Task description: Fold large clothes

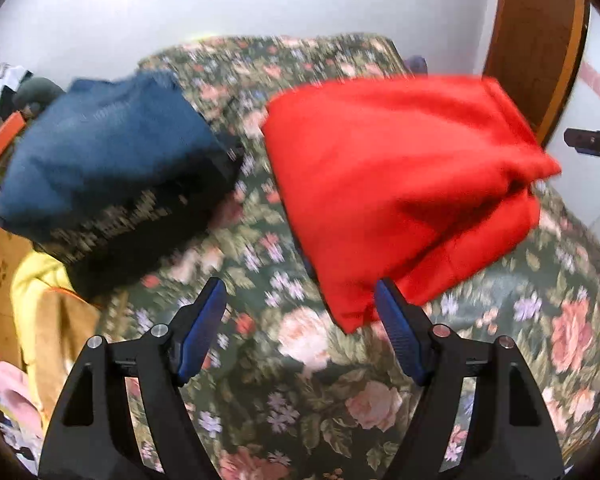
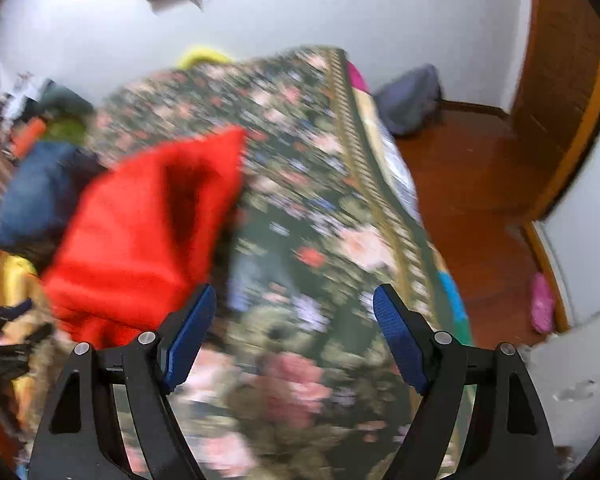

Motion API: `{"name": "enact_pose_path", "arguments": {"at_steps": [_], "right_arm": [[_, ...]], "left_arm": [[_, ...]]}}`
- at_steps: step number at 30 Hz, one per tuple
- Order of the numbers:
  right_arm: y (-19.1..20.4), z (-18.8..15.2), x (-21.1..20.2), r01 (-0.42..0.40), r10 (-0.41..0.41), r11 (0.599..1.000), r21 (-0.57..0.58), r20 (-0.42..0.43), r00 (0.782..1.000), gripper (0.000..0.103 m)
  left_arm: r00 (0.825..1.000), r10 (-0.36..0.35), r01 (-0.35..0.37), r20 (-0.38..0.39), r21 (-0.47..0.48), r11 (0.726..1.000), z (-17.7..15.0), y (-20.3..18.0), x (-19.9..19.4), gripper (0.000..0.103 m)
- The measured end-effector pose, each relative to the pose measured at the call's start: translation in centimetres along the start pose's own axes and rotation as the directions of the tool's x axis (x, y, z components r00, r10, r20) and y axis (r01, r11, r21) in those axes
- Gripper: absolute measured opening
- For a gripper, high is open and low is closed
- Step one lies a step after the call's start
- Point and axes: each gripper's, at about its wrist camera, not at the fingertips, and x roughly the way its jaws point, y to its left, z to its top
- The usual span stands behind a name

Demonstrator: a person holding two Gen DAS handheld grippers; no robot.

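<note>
Grippers both gape, holding nothing: left gripper (image 1: pixel 300 328) and right gripper (image 2: pixel 294 334) hover over the floral bedspread (image 1: pixel 284 400). Red garment (image 1: pixel 400 184) lies bunched on the bed at one o'clock of the left gripper, ten o'clock of the right. Blue pile (image 1: pixel 112 160) sits at ten o'clock, apart from it. Risk, as I judge it: grabbing several bunched layers, or snagging bedspread, would spoil the fold.

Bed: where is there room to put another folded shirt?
Bare floral bedspread lies in front of the red folded garment and in the strip between it and the blue folded garment. The left edge is crowded with yellow clothing.
</note>
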Motion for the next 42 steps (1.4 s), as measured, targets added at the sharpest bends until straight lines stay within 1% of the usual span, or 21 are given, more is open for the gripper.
{"name": "enact_pose_path", "arguments": {"at_steps": [5,8,10,12,15,16,17,19,20,22,25,27,28,29,31,32,34,36,38,40,42], "right_arm": [[3.3,1.2,1.3,-0.167,0.167,0.986,-0.017,-0.027,0.986,0.08],[4.8,1.4,3.3,-0.207,0.206,0.978,-0.012,-0.061,0.977,0.08],[5.0,1.7,4.9,-0.223,0.223,0.975,0.013,-0.091,0.97,0.08],[4.5,1.8,6.4,-0.233,0.238,0.971,0.055,-0.117,0.964,0.08],[3.2,1.8,8.7,-0.248,0.271,0.958,0.144,-0.171,0.947,0.08],[2.5,1.6,9.9,-0.268,0.304,0.945,0.188,-0.2,0.932,0.08],[2.1,1.5,10.5,-0.288,0.335,0.932,0.218,-0.224,0.915,0.08],[1.7,1.2,11.6,-0.333,0.395,0.909,0.252,-0.258,0.882,0.083],[1.6,1.3,11.4,-0.346,0.404,0.906,0.245,-0.254,0.879,0.083],[1.8,1.6,11.1,-0.374,0.425,0.899,0.226,-0.252,0.869,0.083],[2.0,1.8,11.9,-0.42,0.485,0.867,0.268,-0.255,0.837,0.083],[2.0,1.9,12.6,-0.441,0.516,0.846,0.301,-0.252,0.818,0.083],[2.0,1.9,12.9,-0.45,0.536,0.83,0.329,-0.248,0.807,0.079],[2.0,2.0,13.2,-0.45,0.547,0.82,0.353,-0.251,0.799,0.078],[1.7,1.7,13.7,-0.433,0.557,0.803,0.41,-0.258,0.79,0.061],[1.6,1.6,13.6,-0.426,0.558,0.8,0.423,-0.262,0.787,0.058],[1.8,1.5,12.9,-0.426,0.561,0.798,0.426,-0.264,0.785,0.039],[2.1,1.8,11.6,-0.432,0.559,0.802,0.412,-0.26,0.788,0.029],[2.8,2.2,10.2,-0.437,0.55,0.812,0.387,-0.255,0.795,0.024],[4.0,2.9,8.4,-0.445,0.54,0.823,0.353,-0.246,0.805,0.019],[5.3,3.9,7.1,-0.468,0.544,0.825,0.316,-0.225,0.808,0.017]], "left_arm": [[0.997,0.036,-0.029,0.071,-0.097,0.995,3.2,2.0,-1.1,0.076],[0.997,-0.05,0.059,0.054,-0.195,0.979,5.2,3.3,0.1,0.076],[0.978,-0.206,0.204,0.022,-0.279,0.938,6.2,4.3,2.1,0.076],[0.955,-0.296,0.271,-0.019,-0.349,0.897,6.6,4.8,4.7,0.076],[0.942,-0.326,0.271,-0.085,-0.384,0.883,6.6,4.7,8.2,0.076],[0.934,-0.339,0.271,-0.115,-0.391,0.88,6.5,4.7,9.6,0.076],[0.921,-0.368,0.287,-0.129,-0.414,0.864,6.3,4.7,10.8,0.076],[0.885,-0.446,0.336,-0.13,-0.483,0.808,5.8,5.0,12.8,0.079],[0.865,-0.485,0.361,-0.125,-0.517,0.776,5.6,5.2,13.6,0.081],[0.851,-0.515,0.389,-0.1,-0.539,0.747,5.6,5.2,14.3,0.089],[0.851,-0.517,0.403,-0.097,-0.512,0.759,6.2,4.3,14.5,0.09],[0.826,-0.555,0.439,-0.094,-0.51,0.74,6.5,3.5,14.6,0.09],[0.824,-0.558,0.442,-0.094,-0.51,0.738,6.7,3.3,14.5,0.09],[0.832,-0.547,0.433,-0.094,-0.505,0.747,6.8,3.0,14.4,0.09],[0.844,-0.528,0.42,-0.098,-0.491,0.763,6.7,3.0,14.1,0.077],[0.845,-0.527,0.419,-0.096,-0.494,0.762,6.7,3.2,13.8,0.072],[0.842,-0.534,0.433,-0.078,-0.494,0.754,6.7,4.0,12.7,0.048],[0.829,-0.555,0.467,-0.061,-0.469,0.749,7.0,4.3,11.2,0.035],[0.832,-0.552,0.478,-0.056,-0.433,0.764,7.5,4.0,9.3,0.032],[0.85,-0.524,0.466,-0.059,-0.381,0.798,8.2,3.6,7.3,0.029],[0.86,-0.508,0.465,-0.048,-0.337,0.819,8.7,3.7,5.0,0.028]]}}
